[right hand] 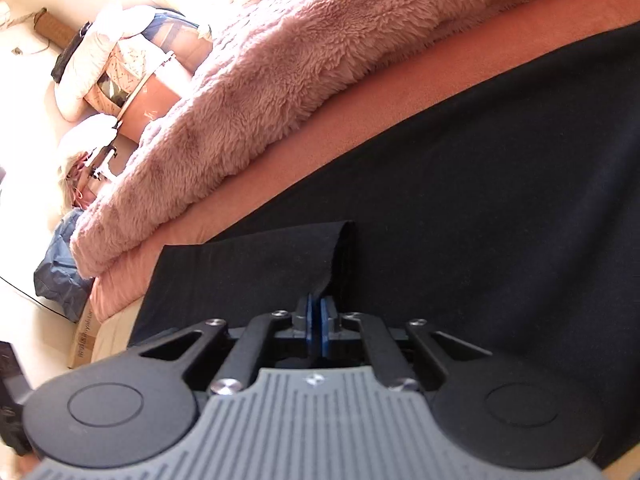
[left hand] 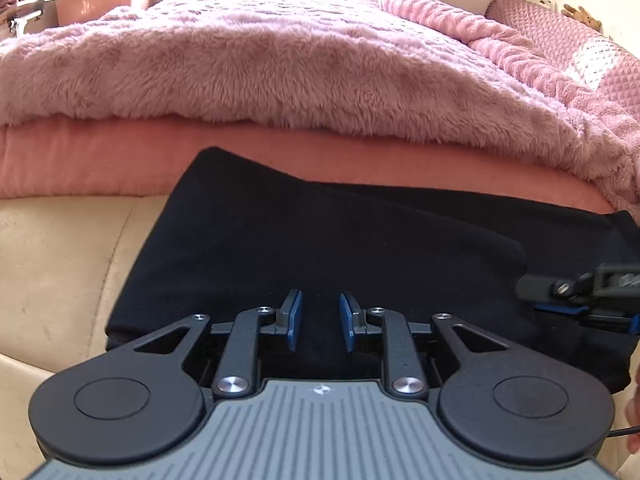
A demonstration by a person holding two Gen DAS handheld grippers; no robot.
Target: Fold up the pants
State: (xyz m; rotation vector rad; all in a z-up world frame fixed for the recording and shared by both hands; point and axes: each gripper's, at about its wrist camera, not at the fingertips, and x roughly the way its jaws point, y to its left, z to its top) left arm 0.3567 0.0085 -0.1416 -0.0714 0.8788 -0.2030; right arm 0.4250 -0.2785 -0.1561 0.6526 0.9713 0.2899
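Ribbed grey housing and black linkage arms fill the foreground of both wrist views. From the left wrist, the left gripper [left hand: 320, 322] is seen above the black pants [left hand: 320, 240], its blue-padded jaws set apart with a narrow gap and nothing between them. The pants are matte, smooth-knit and spread flat in a broad slab across the cream upholstered edge [left hand: 60, 264] and the salmon sheet [left hand: 100, 156] of the bed. Behind them a shaggy, long-piled pink blanket [left hand: 280, 68] is heaped, and a quilted, diamond-stitched pink cover [left hand: 568, 36] is shown only in this view. At its right edge the right gripper [left hand: 576, 292] is seen lying sideways on the fabric.

From the right wrist, the right gripper [right hand: 319, 330] is seen with its jaws pressed together on a raised fold of the pants [right hand: 480, 200], a thin flap standing up from the pads. Only here are a crumpled blue bag [right hand: 60, 264] and a cardboard box [right hand: 86, 336] visible beside the bed.
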